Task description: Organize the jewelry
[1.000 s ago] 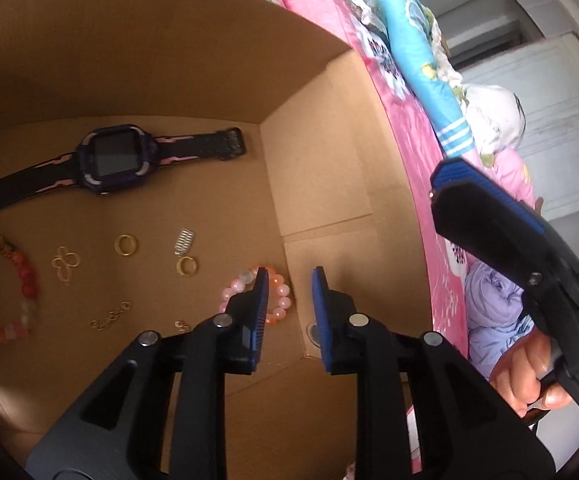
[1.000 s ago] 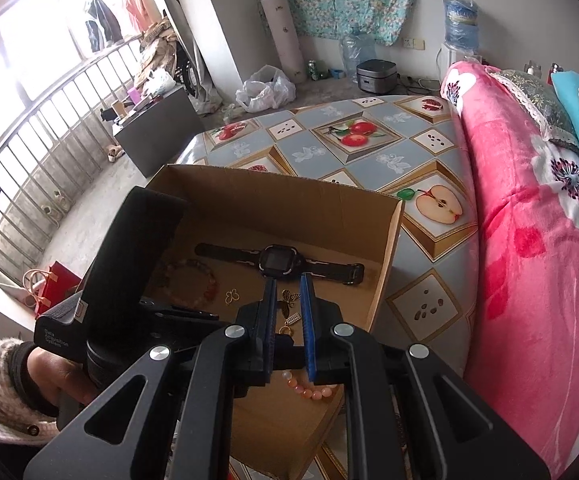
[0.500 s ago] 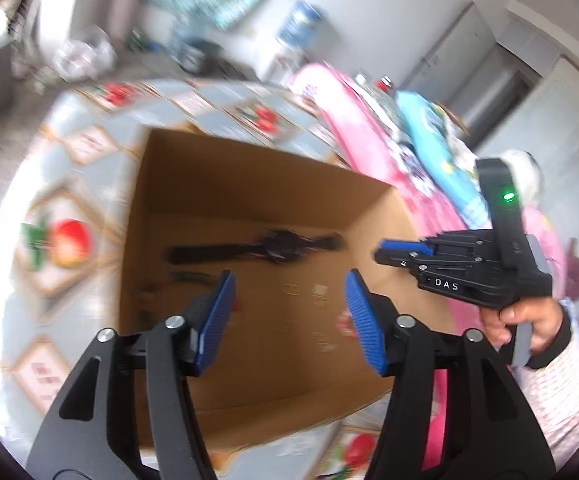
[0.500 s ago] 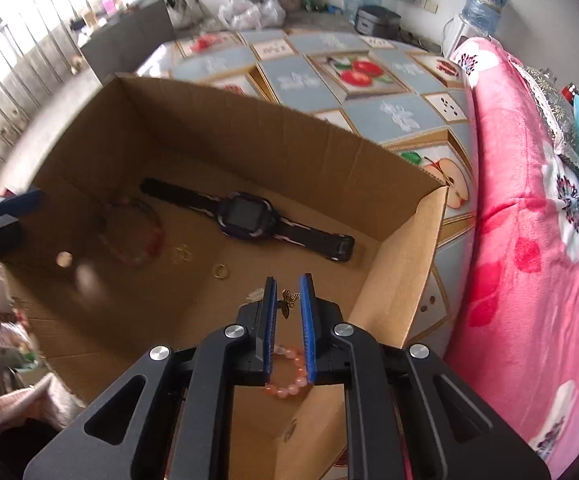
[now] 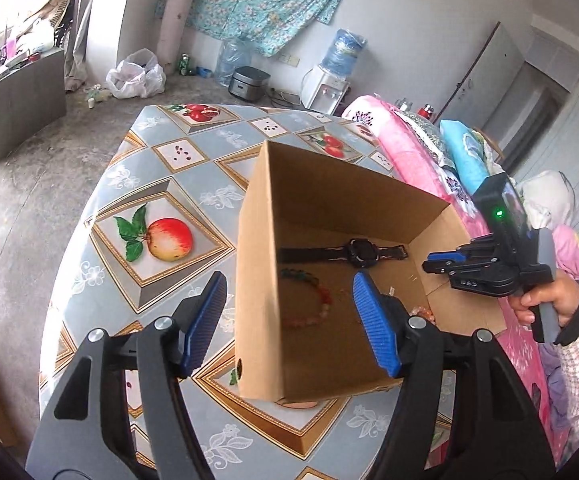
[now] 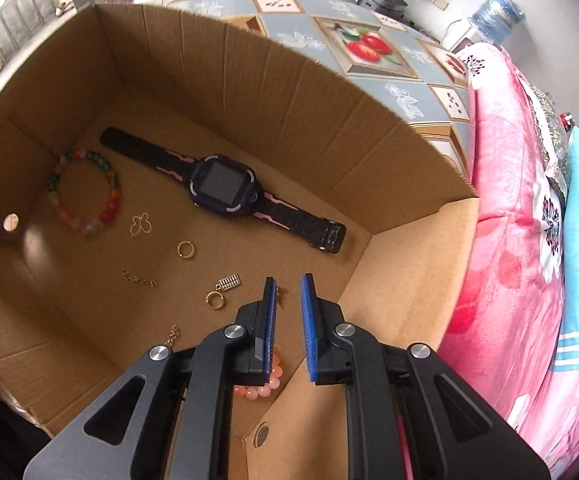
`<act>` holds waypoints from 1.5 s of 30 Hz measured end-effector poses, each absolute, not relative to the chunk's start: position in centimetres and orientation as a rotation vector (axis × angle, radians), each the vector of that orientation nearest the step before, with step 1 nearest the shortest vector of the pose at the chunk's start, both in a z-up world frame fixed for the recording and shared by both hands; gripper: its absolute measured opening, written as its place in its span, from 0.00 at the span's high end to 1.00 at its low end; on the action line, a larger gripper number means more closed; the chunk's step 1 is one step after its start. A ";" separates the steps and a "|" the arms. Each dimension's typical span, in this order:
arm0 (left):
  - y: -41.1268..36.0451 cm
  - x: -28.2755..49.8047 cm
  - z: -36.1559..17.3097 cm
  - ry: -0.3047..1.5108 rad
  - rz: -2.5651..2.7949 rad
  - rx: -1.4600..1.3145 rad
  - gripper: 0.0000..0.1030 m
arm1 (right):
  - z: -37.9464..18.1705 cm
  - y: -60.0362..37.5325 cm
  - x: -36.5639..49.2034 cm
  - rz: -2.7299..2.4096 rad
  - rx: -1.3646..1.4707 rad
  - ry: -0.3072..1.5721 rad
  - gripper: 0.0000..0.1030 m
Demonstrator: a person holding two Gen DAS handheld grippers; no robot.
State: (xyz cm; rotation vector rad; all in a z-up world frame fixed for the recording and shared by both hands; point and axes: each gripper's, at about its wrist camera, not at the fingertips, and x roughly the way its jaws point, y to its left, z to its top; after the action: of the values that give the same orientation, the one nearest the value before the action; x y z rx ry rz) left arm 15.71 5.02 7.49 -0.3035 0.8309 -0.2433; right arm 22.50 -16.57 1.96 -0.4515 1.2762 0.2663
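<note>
Inside an open corrugated cardboard box [image 6: 249,80] on a table with a glossy fruit-print tablecloth [image 5: 149,200], the jewelry lies spread across the matte brown floor. At the far side we see a dark watch [image 6: 221,186] with a square face and a ribbed strap. Left of it is a multicoloured bead bracelet [image 6: 85,192]. Nearer lie a butterfly-shaped wire charm [image 6: 140,224], two plain gold rings [image 6: 185,249] and a fine chain [image 6: 139,278].

The right gripper [image 6: 289,280] points down into the box's near right corner, its ridged blue pads drawn almost together with a thin gap. A tiny gold piece [image 6: 282,294] shows at one pad's tip; we cannot tell whether it is gripped or merely lying there. A pink bead bracelet [image 6: 261,388] is half hidden behind the gripper's finger.

The left gripper [image 5: 289,280] hangs outside the box, above its near left corner. Its jaws are opening and hold nothing. A hand [image 5: 545,300] in a knitted sleeve is cut off at the frame's edge. The smaller trinkets blur together in the left view.
</note>
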 end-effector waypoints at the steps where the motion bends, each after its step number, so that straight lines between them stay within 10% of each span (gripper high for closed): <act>1: 5.0 15.8 7.3 0.831 -0.243 -0.305 0.38 | 2.4 -16.7 22.3 0.266 -0.440 1.265 0.86; 9: 5.5 15.5 6.8 0.843 -0.245 -0.313 0.37 | 9.1 -19.6 18.6 0.223 -0.243 1.066 0.84; 13: 5.7 15.6 6.1 0.866 -0.249 -0.333 0.33 | 12.8 -23.3 14.3 0.152 -0.051 0.897 0.60; 45: 2.3 7.7 4.2 1.047 -0.264 -0.322 0.30 | 5.0 -26.4 2.8 0.221 0.357 1.011 0.67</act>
State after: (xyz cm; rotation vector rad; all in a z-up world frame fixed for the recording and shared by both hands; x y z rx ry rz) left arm 7.72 2.27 4.22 -0.3224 1.0470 -0.2641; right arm 2.80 -26.37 5.02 0.3567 1.0105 0.2205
